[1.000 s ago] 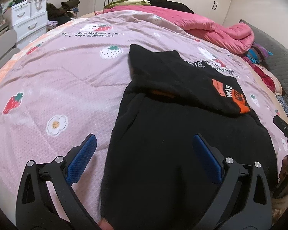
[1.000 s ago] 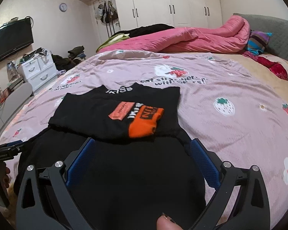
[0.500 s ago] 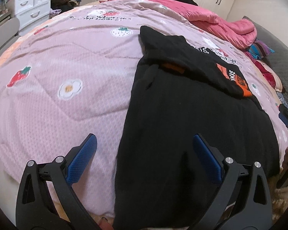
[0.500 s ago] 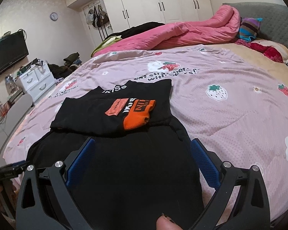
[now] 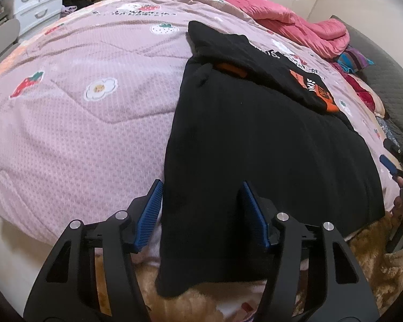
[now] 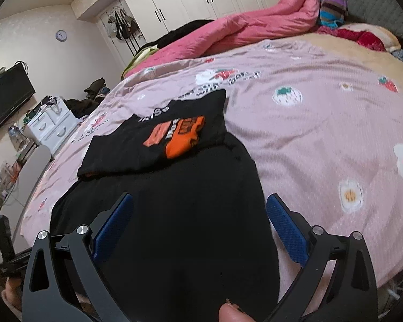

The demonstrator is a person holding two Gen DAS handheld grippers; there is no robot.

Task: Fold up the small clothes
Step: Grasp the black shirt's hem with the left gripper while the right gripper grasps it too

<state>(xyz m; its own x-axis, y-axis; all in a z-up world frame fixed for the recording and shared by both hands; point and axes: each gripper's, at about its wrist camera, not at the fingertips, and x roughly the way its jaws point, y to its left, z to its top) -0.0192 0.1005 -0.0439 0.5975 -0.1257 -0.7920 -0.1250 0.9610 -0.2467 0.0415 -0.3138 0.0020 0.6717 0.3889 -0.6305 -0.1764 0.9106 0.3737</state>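
The black garment [image 5: 268, 145] lies flat along the near edge of the bed [image 5: 75, 123], its hem hanging over that edge; its far end is folded back on itself, showing the orange print [image 6: 178, 135]. The left gripper [image 5: 200, 209] is closing, with the garment's near-left corner between its blue pads [image 5: 150, 212]; the pads do not look to be pressing cloth yet. The right gripper [image 6: 198, 224] hangs with jaws wide apart over the near-right part of the garment, holding nothing.

Risks, as I judge them: the left jaws may also pinch the pink cover [image 5: 75, 123] just beside the garment's left edge, so a lift would drag the bedding. They may catch only one layer of cloth, giving a crooked fold. If the right side is taken much later or farther in, the hem would rise unevenly and skew. A hard pull could disturb the folded far end.

Room is good: the cover is bare to the left and right of the garment and beyond it, up to the pink quilt [image 6: 255, 24] near the far edge. The hanging hem at the near edge is free to take.
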